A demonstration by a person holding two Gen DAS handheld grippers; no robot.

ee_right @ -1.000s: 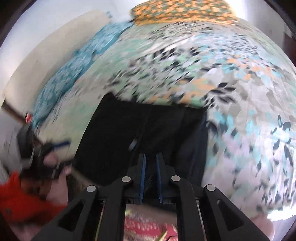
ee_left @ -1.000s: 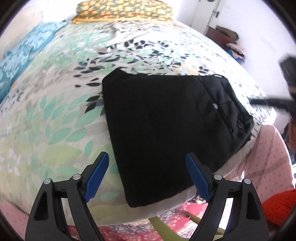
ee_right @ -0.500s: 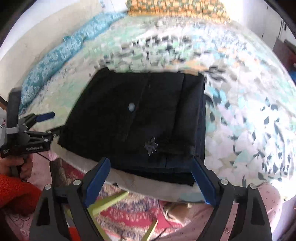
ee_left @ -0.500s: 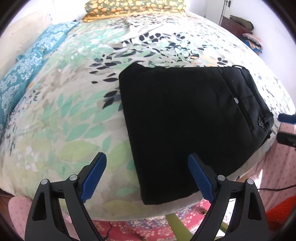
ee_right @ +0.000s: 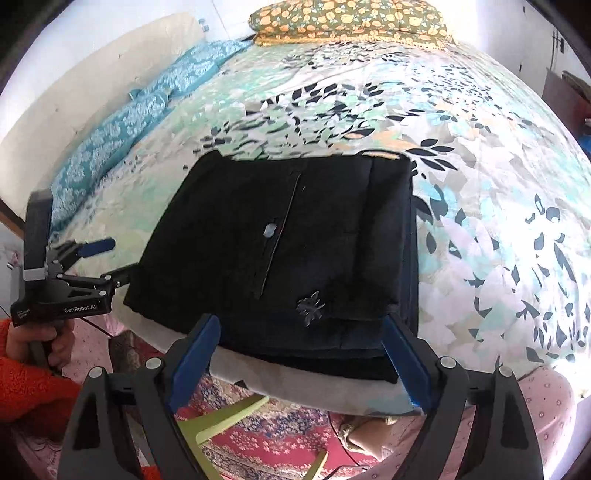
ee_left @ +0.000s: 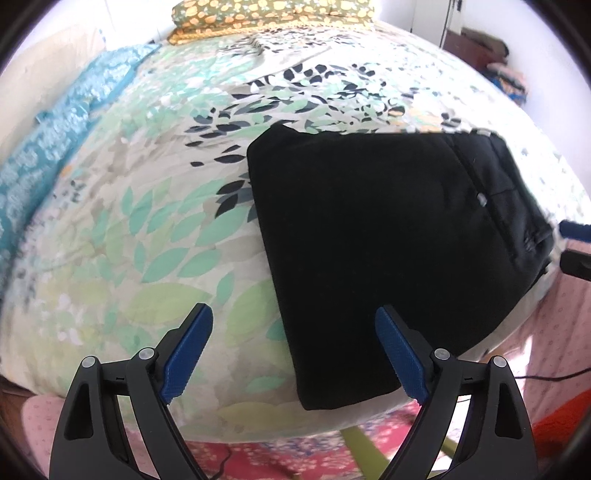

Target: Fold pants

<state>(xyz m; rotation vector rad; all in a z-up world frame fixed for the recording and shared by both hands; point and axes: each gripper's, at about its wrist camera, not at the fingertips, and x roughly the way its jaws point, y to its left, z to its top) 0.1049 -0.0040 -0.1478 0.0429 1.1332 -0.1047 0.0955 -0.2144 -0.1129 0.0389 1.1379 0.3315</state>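
Observation:
Black pants lie folded into a thick rectangle at the near edge of the bed, pocket button and zip facing up. My left gripper hovers open over their left edge, blue pads wide apart with nothing pinched. In the right wrist view the pants lie just ahead of my right gripper, which is open and clear of the cloth near the front folded edge. The left gripper shows there at the pants' left side, held by a hand in a red sleeve. The right gripper peeks in at the left view's right edge.
The leaf-print bedspread stretches away behind the pants. An orange floral pillow lies at the far end and a teal blanket along the left wall. Below the bed edge are green chair legs and a red patterned rug.
My right gripper went from shut to wide open and drew back from the pants. The pants sit further right in the left wrist view.

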